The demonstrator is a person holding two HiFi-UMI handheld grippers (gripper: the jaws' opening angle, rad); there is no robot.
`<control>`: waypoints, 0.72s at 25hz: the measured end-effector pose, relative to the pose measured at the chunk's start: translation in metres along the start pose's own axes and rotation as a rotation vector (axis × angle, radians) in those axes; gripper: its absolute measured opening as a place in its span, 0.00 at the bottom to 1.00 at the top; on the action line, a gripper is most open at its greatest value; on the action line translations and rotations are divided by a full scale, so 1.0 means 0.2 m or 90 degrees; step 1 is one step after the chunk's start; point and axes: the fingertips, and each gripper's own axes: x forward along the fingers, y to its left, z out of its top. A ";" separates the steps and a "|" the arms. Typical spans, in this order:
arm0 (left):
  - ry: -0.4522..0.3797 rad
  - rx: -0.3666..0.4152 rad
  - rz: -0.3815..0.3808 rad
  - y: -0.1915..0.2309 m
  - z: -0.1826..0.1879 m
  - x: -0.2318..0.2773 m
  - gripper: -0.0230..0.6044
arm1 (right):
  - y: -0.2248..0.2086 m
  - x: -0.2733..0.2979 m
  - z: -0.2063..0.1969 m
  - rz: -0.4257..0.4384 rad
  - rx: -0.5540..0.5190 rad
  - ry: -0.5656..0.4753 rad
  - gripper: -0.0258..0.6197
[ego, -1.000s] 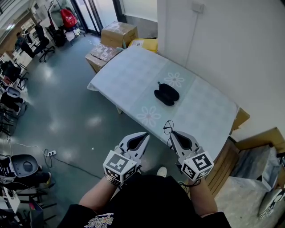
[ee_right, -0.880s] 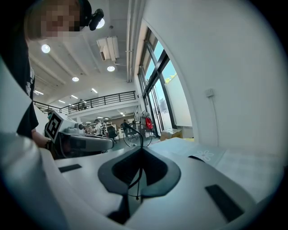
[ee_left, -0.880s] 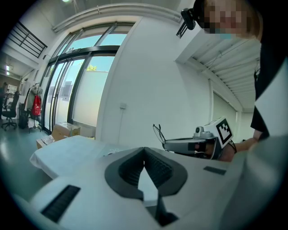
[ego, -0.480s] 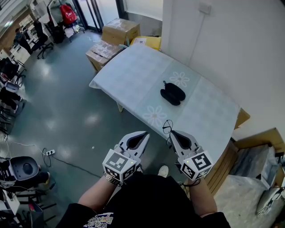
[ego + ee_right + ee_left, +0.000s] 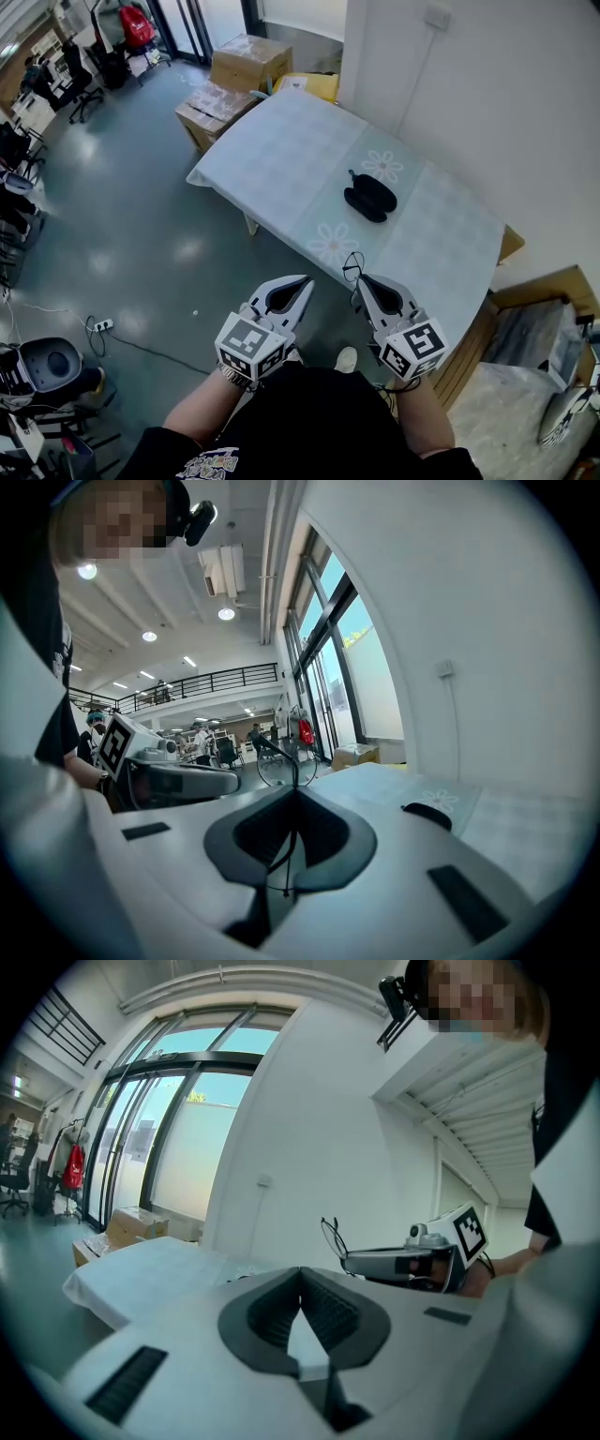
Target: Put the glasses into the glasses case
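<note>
A black glasses case (image 5: pixel 369 202) lies on the pale flowered table (image 5: pixel 272 159), well ahead of both grippers; the right gripper view shows the case (image 5: pixel 427 815) as a dark lump on the cloth. My right gripper (image 5: pixel 359 281) is shut on thin wire-framed glasses (image 5: pixel 352 269), held in the air short of the table's near edge. One lens of the glasses (image 5: pixel 286 761) sticks up past the jaw tips. The left gripper view catches the glasses (image 5: pixel 330 1237) from the side. My left gripper (image 5: pixel 307 281) is shut with nothing in it, beside the right one.
A white wall (image 5: pixel 487 112) runs along the table's far side. Cardboard boxes (image 5: pixel 248 61) stand beyond the table's far end. A wooden crate (image 5: pixel 473 347) sits low at the right. A power strip (image 5: pixel 97 325) and cable lie on the grey floor at the left.
The table and case have drifted slightly right and down in the head view. Both grippers keep the same pose, the right one still holding the glasses.
</note>
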 end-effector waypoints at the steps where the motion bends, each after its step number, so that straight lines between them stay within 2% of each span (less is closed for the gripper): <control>1: 0.001 -0.001 -0.002 0.02 0.00 -0.01 0.08 | 0.01 0.02 0.00 -0.002 -0.001 0.000 0.08; 18: 0.007 0.021 -0.046 0.27 0.03 -0.14 0.08 | 0.17 0.25 0.03 -0.047 0.008 -0.024 0.08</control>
